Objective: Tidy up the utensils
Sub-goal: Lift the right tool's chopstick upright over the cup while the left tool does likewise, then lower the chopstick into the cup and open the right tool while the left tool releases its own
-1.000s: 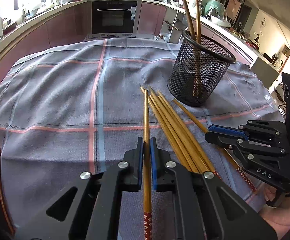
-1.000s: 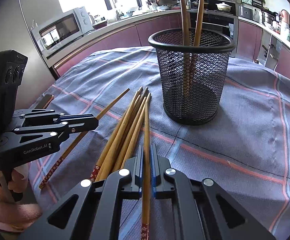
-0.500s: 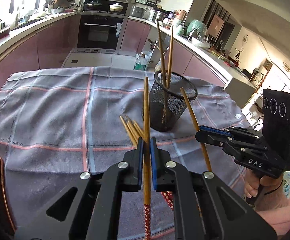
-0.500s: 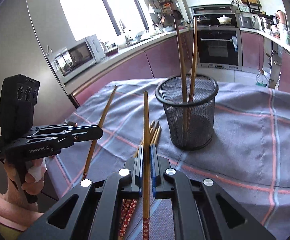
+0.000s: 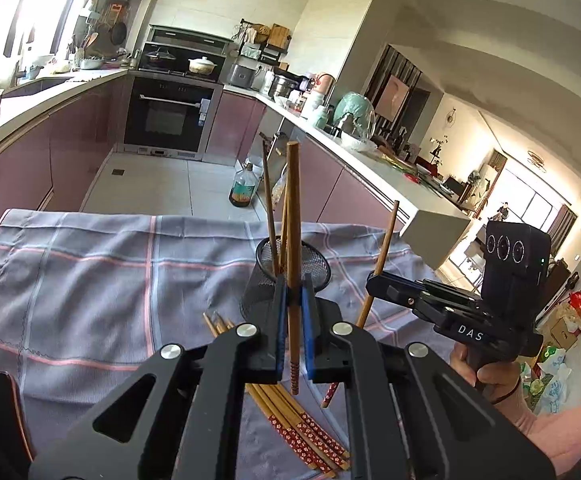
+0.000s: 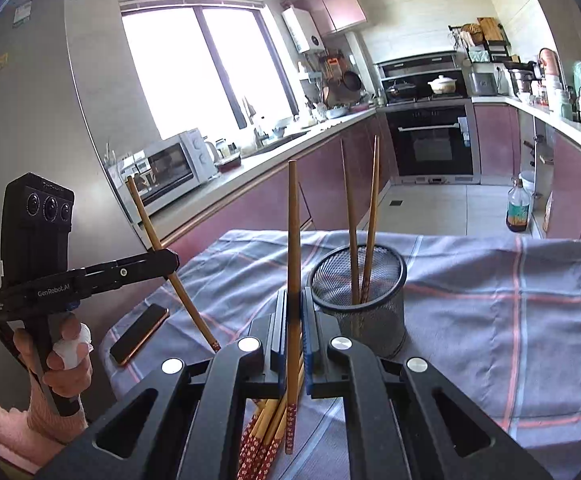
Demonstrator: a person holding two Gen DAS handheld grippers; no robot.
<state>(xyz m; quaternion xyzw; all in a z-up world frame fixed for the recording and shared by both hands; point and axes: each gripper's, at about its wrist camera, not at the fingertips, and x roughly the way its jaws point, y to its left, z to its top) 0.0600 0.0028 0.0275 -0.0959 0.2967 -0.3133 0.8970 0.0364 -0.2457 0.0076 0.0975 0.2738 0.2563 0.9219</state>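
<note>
A checked grey cloth point(image 6: 490, 280) drapes the table, a round black mesh cup point(image 6: 360, 300) on it holding two wooden chopsticks. Left gripper point(image 5: 292, 320) and right gripper point(image 6: 293, 320) each pinch one slim chopstick; others point(image 5: 302, 436) lie loose beside the cup.

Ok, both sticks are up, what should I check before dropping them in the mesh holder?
1. Left gripper shut on left chopstick: ok.
2. Right gripper shut on right chopstick: ok.
3. Mesh holder upright, with room beside two standing chopsticks: ok.
4. Held sticks above the holder's mouth: not ok, both short of it.
5. Lower ends clear of loose chopsticks on the cloth: ok, seemingly.
</note>
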